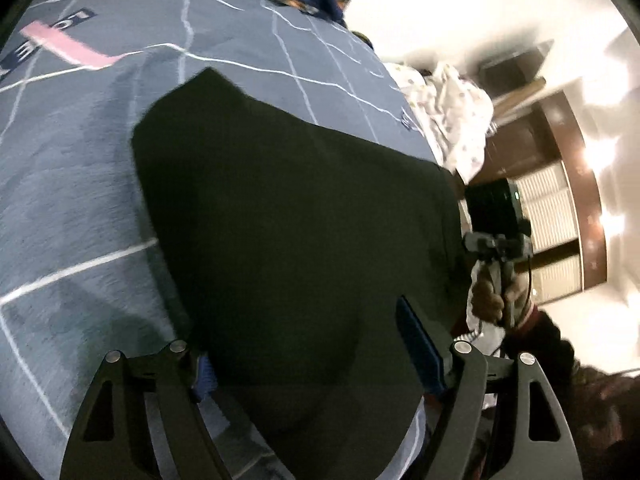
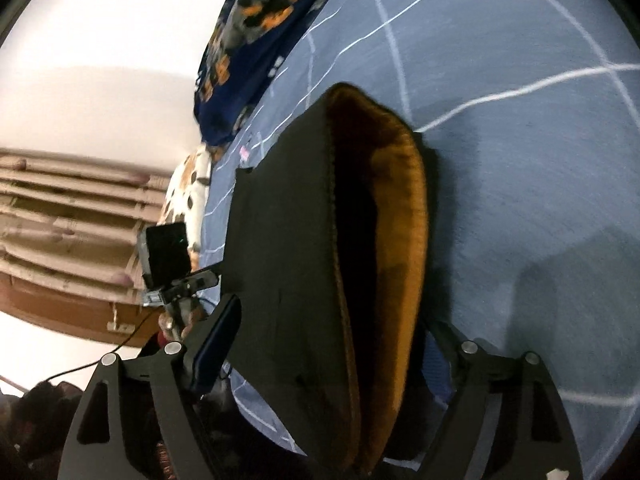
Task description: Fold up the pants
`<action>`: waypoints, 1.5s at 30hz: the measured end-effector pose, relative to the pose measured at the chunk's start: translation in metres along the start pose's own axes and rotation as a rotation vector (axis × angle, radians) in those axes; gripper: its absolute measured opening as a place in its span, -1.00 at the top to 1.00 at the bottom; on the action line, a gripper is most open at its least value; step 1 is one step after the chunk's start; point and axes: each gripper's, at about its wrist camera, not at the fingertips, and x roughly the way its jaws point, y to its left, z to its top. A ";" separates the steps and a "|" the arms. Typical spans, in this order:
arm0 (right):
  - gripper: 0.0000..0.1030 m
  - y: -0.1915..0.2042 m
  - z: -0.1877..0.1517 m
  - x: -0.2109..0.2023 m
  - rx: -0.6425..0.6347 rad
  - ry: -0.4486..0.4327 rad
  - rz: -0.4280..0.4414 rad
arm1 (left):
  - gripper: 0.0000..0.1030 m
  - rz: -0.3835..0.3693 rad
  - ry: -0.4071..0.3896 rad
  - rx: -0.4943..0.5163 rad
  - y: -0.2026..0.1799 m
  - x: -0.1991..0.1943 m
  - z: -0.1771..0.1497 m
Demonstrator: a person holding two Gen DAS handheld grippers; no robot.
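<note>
Dark pants (image 1: 288, 216) lie folded on a grey-blue bedspread (image 1: 72, 184) with white lines. In the right wrist view the pants (image 2: 288, 240) show an orange-brown lining (image 2: 404, 216) at the gaping waist. My left gripper (image 1: 312, 360) hovers over the near end of the cloth, its blue pads (image 1: 420, 344) spread wide and open. My right gripper (image 2: 326, 352) stands open too, its fingers on either side of the waist end and the right pad partly hidden behind the cloth. Each view shows the other gripper (image 1: 496, 220) (image 2: 168, 256) held in a hand.
A dark blue blanket with orange print (image 2: 248, 40) is bunched at the far edge of the bed. A white spotted cloth (image 1: 452, 120) lies by the bed's right side. Beyond are a brown wooden door frame (image 1: 576, 168), pale walls and curtains (image 2: 60, 220).
</note>
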 end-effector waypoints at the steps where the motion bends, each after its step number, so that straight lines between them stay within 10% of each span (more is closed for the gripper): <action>1: -0.56 0.001 0.003 0.002 -0.004 0.009 0.001 | -0.49 -0.012 0.011 0.008 -0.001 0.002 0.001; 6: -0.51 0.008 0.009 0.009 -0.044 0.047 -0.043 | -0.25 -0.010 0.023 0.017 0.000 0.000 0.001; 10: 0.14 -0.001 0.011 0.003 -0.023 0.069 -0.093 | 0.31 0.041 0.035 -0.005 0.008 -0.002 0.001; 27: -0.21 0.007 0.011 0.020 -0.047 0.133 0.032 | -0.10 -0.163 0.110 -0.051 0.014 0.003 0.000; 30: 0.17 0.012 0.006 0.024 -0.068 0.108 -0.052 | 0.49 -0.025 0.063 -0.015 0.008 0.005 -0.004; 35: 0.49 0.018 -0.005 0.014 -0.022 0.022 -0.036 | 0.68 0.130 -0.009 0.037 -0.019 0.001 -0.011; 45: 0.52 0.063 -0.016 0.016 -0.030 -0.094 0.086 | 0.72 0.311 -0.159 0.088 -0.045 -0.046 -0.036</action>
